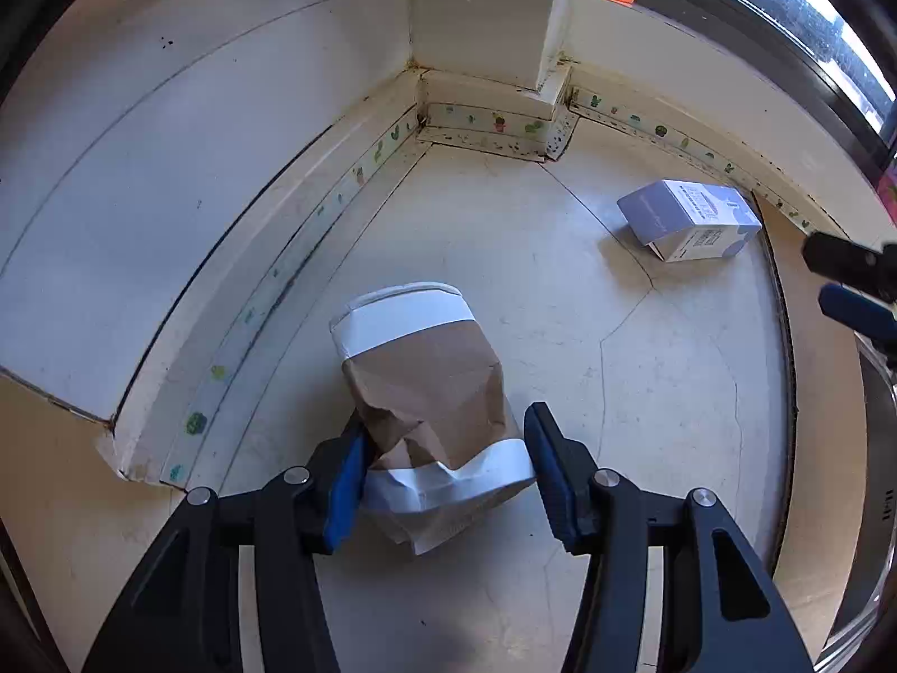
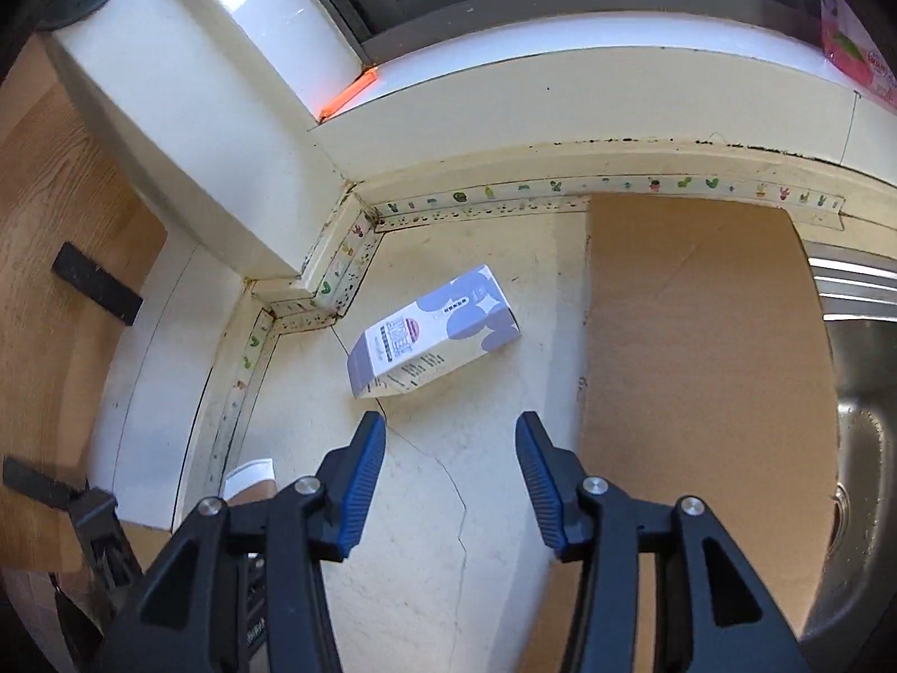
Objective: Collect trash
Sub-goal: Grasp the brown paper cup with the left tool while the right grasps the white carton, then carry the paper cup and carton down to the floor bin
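A crushed brown and white paper cup (image 1: 431, 392) lies on its side on the cream counter. My left gripper (image 1: 445, 448) straddles its crumpled near end; the left pad touches it, and the right pad stands at its edge. A white and lilac carton (image 1: 689, 219) lies on its side at the back right. In the right wrist view the carton (image 2: 431, 331) lies just ahead of my open, empty right gripper (image 2: 451, 432). The cup's rim (image 2: 249, 479) shows at lower left. The right gripper's fingertips (image 1: 846, 280) show at the left view's right edge.
A wall corner with cactus-patterned tape (image 2: 336, 280) bounds the counter at back and left. A brown cardboard sheet (image 2: 701, 364) lies right of the carton, and a steel sink (image 2: 863, 420) is beyond it. A window sill (image 2: 560, 73) runs above. A wooden board (image 2: 56, 224) stands left.
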A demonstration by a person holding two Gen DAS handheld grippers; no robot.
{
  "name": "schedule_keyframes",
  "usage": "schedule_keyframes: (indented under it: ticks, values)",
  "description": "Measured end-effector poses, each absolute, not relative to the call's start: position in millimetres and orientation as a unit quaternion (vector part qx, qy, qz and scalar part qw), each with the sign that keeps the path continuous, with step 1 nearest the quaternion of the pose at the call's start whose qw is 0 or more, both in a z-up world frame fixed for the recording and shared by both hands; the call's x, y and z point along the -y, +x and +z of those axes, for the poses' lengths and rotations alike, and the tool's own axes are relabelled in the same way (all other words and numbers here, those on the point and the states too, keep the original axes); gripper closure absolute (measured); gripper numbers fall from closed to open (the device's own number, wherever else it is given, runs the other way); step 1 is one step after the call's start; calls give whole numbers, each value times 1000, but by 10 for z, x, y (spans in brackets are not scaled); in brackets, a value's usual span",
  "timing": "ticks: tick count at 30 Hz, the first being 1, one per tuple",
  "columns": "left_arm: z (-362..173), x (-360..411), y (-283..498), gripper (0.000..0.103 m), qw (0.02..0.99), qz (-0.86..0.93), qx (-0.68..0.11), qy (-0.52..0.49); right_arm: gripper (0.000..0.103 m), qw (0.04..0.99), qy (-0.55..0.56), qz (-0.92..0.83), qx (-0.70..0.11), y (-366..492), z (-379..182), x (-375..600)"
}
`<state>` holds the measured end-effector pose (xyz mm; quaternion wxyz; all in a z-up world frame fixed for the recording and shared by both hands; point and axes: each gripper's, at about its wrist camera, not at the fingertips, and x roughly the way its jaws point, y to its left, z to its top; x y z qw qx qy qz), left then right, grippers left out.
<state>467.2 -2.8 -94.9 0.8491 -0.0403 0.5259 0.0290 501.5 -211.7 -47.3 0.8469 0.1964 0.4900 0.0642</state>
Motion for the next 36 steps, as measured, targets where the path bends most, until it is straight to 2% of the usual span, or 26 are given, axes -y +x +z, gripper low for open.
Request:
schedule_keyframes:
  ticks: [4, 7, 16, 21, 24, 26, 27, 36]
  values:
    - [-920, 7, 4653, 51, 860, 24, -510, -24, 52, 829, 262, 35, -493, 5291, -591, 2103]
    - [-862, 12, 4646, 51, 871, 22, -491, -18, 38, 825, 284, 3, -489, 5429, -647, 2060]
    - [-637, 37, 4686, 51, 894, 36, -447, 3, 37, 838, 206, -85, -498, 5715, -773, 1817]
    - [-639, 36, 4721, 51, 896, 36, -443, 5, 38, 841, 171, -63, -510, 5634, -844, 1755]
    - [-665, 48, 4724, 51, 896, 32, -443, 3, 51, 845, 155, -42, -510, 5501, -837, 1732]
    - [-651, 61, 4664, 51, 897, 29, -442, 6, 66, 843, 152, -26, -515, 5373, -817, 1749]
    - [-644, 65, 4620, 51, 897, 26, -442, 9, 68, 842, 150, -15, -519, 5299, -806, 1757]
    - [-386, 106, 4036, 51, 900, -1, -434, 28, 69, 837, 166, 54, -519, 4341, -540, 1789]
